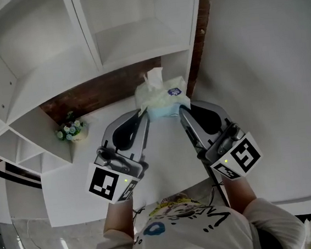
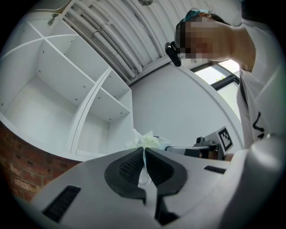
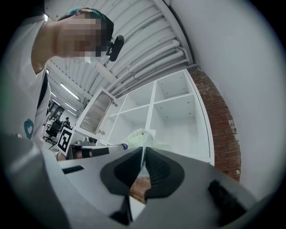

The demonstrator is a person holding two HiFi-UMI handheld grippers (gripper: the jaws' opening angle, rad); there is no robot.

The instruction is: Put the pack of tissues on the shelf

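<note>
"Pack of tissues [image 1: 162, 98]: where does the head view put it?" asks the first observer.

"Between the two sets of fingertips, ahead of the person, over the back edge of the white worktop [image 1: 84, 178] by the brick wall," says the second. "One tissue stands up from its top. The left gripper [image 1: 142, 112] meets its left end and the right gripper [image 1: 184, 110] its right end, so its long axis runs across from one gripper to the other. Neither hand is the nearer; they sit level with each other."

"And the shelf [image 1: 136, 46]?"

"Beyond the pack and, by the look of it, higher. Its open white compartments stand behind the worktop. A small bunch of flowers [image 1: 70, 129] stands well off to the left."

"What does the left gripper view give?"

"Its fingers [image 2: 129, 166] are pressed together, with only a thin fold of the pack's wrapper nipped between them. The pale pack shows just past the tips. The view tilts up at the compartments and the ceiling."

"The right gripper view?"

"The same on the other end: its fingers [image 3: 157, 167] are closed on a thin edge of wrapper, with the pack just over the tips and the compartments straight ahead."

"So what does the coming move turn on?"

"Probably on keeping both ends even, so that the pack goes broadside into a compartment. Both grips hold only film, which could slip."
</note>
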